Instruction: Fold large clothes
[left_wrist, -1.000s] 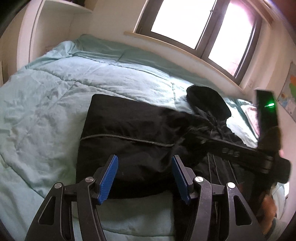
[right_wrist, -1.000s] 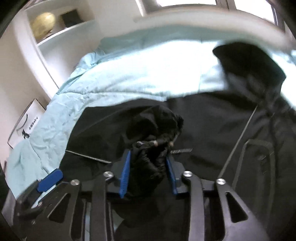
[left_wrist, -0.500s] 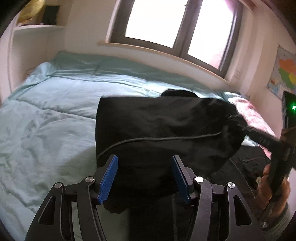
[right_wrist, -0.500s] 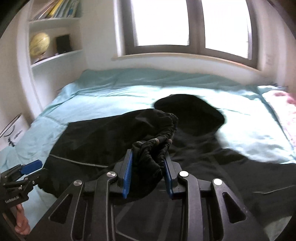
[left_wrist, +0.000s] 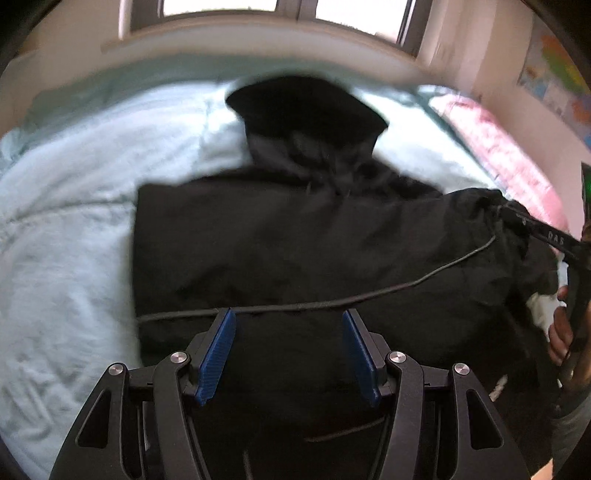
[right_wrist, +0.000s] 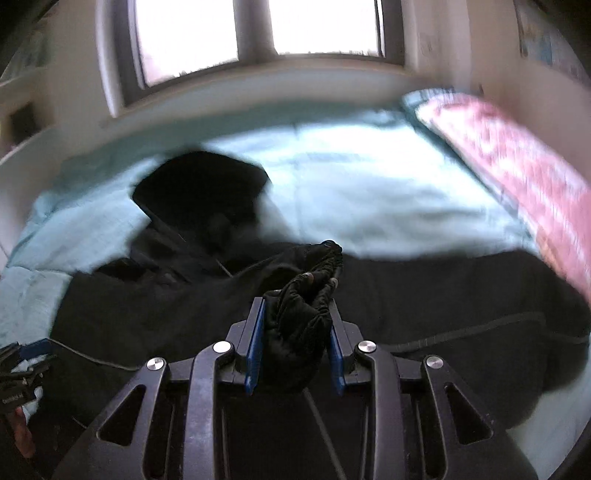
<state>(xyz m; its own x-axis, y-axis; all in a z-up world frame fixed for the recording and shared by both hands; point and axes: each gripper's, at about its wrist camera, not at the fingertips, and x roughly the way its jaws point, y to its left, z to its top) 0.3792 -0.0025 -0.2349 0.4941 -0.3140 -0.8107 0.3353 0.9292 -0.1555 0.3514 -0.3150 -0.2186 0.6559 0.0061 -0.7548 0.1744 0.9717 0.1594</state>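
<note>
The right claw is clamped on the black jacket's bunched cuff; the left claw hovers spread apart.

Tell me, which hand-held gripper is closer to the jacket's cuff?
Right. The right hand-held gripper is shut on the cuff. The left hand-held gripper hovers open over the jacket body, away from it.

Bright window above teal bed
</note>
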